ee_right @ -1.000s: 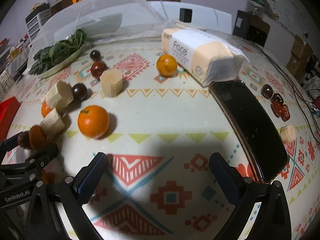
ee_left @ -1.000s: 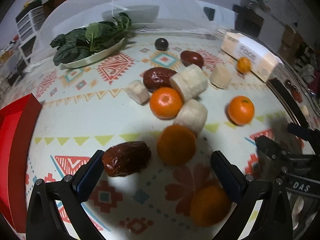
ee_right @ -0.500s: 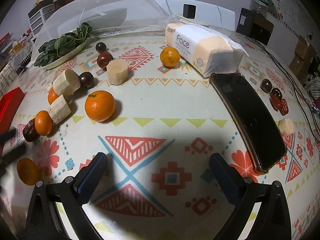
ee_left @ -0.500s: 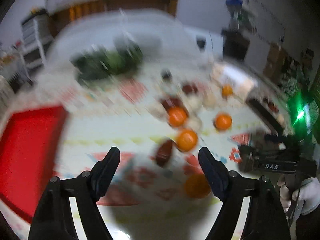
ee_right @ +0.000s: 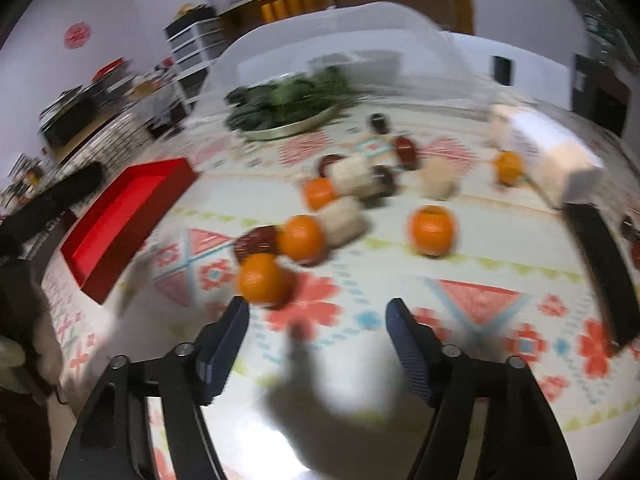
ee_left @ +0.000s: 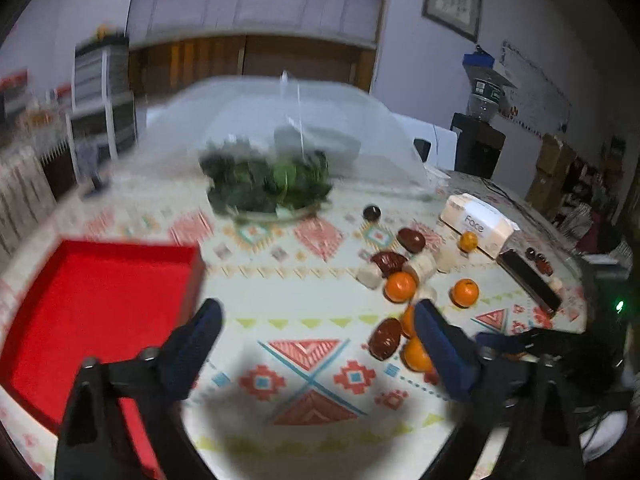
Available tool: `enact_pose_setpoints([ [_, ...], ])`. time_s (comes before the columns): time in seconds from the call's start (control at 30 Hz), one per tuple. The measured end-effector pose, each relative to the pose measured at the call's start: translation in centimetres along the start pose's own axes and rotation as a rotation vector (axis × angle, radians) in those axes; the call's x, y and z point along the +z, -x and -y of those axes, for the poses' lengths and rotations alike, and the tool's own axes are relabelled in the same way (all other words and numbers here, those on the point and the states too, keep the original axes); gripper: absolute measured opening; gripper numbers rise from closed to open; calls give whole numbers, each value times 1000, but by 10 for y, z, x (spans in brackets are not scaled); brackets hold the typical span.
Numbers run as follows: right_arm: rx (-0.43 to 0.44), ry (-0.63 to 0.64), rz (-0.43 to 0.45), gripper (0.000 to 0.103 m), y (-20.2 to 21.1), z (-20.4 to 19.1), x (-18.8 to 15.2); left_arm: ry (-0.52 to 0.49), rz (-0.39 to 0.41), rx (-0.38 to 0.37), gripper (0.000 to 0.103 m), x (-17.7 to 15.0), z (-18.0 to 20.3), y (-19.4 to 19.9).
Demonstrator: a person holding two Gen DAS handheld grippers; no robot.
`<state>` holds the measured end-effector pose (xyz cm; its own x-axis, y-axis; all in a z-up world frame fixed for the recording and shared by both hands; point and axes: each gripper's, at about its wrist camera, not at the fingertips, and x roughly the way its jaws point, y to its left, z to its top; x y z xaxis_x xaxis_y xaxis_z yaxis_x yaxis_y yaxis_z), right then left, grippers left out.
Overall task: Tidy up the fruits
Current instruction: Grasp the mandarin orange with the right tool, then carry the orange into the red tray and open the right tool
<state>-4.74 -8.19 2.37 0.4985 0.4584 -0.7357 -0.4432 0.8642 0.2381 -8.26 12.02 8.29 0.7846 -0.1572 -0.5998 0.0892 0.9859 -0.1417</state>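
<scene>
Several oranges (ee_left: 400, 286), brown dates (ee_left: 386, 338) and pale cut chunks (ee_left: 420, 268) lie clustered on the patterned tablecloth. An open red tray (ee_left: 92, 312) sits at the left. My left gripper (ee_left: 316, 316) hovers between the tray and the fruit, its jaws opening with nothing between them. In the right wrist view, my right gripper (ee_right: 317, 312) hangs just short of the nearest orange (ee_right: 260, 280). Its jaws are closing on empty air. A date (ee_right: 256, 238) and a chunk (ee_right: 346, 220) lie behind that orange, and the tray (ee_right: 128, 216) is at the left.
A plate of greens (ee_left: 272, 188) stands under a mesh food cover (ee_left: 280, 120) at the back. A tissue pack (ee_left: 476, 228) and a black phone (ee_left: 528, 280) lie to the right, near the table edge. A person's hand and the other gripper show dark at each view's side.
Both grippers have drawn back and up from the fruit. The left view has swung left, bringing the red tray into full sight. The right jaws stand narrower than before.
</scene>
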Motion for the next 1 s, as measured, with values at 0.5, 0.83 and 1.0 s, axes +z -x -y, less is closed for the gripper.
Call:
enact_pose_setpoints([
  [0.5,40,-88,-28,38,-21,10,2,-104,-179,-112,89,-19,40,-66],
  [0.83,-11,-91,-9,38,4,27,-10,-216,-287,-106,30,-29,68,-100],
  [1.0,-14,-78,0,38,10,18,-10,-182,-272,-106,27,-29,62,-96],
])
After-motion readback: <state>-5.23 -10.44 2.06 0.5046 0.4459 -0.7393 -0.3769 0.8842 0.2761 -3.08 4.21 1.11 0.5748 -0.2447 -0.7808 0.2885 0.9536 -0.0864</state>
